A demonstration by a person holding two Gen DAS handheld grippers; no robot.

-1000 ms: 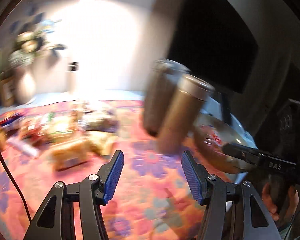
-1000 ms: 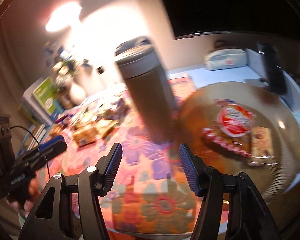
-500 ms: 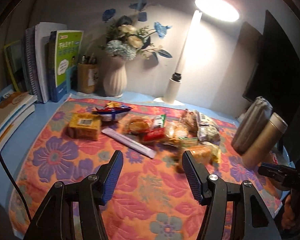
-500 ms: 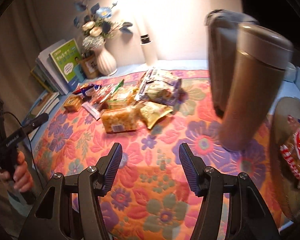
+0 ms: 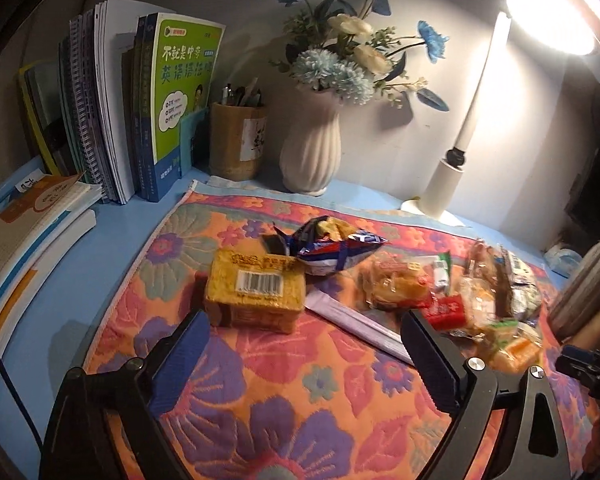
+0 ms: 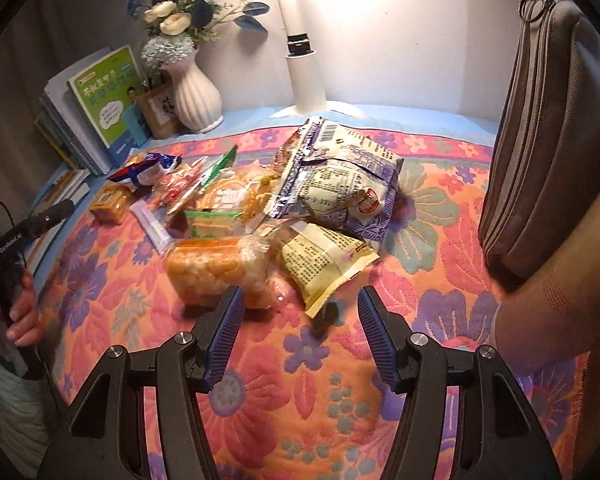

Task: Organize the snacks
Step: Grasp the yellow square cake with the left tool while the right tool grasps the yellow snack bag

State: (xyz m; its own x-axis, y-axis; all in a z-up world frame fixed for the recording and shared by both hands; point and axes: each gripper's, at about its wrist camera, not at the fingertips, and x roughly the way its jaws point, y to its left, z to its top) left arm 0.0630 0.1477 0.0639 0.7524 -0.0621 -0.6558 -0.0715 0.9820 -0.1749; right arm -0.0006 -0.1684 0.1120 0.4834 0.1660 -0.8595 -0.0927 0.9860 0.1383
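Note:
A heap of snack packets lies on the flowered cloth [image 5: 308, 408]. In the left wrist view, a yellow block packet [image 5: 256, 292] sits just beyond my left gripper [image 5: 304, 360], whose jaws are opening with nothing between them. A blue-and-red chip bag [image 5: 332, 248] and a long white stick packet [image 5: 356, 324] lie behind it. In the right wrist view, my right gripper [image 6: 300, 336] hangs open and empty just short of an orange bun packet [image 6: 216, 268] and a pale yellow packet [image 6: 324, 264]. A purple-and-white bag [image 6: 340, 184] lies farther back.
Books [image 5: 140, 112], a pen pot [image 5: 236, 140], a white vase of flowers [image 5: 312, 152] and a lit desk lamp [image 5: 452, 176] line the back wall. A grey zip pouch [image 6: 548, 140] and a brown flask [image 6: 560, 280] stand at the right. A hand holds the left gripper [image 6: 28, 224].
Both views have swung left and down, away from the flask, pouch and plate, onto the snack heap. My left jaws have spread much wider. The right jaws keep the same gap.

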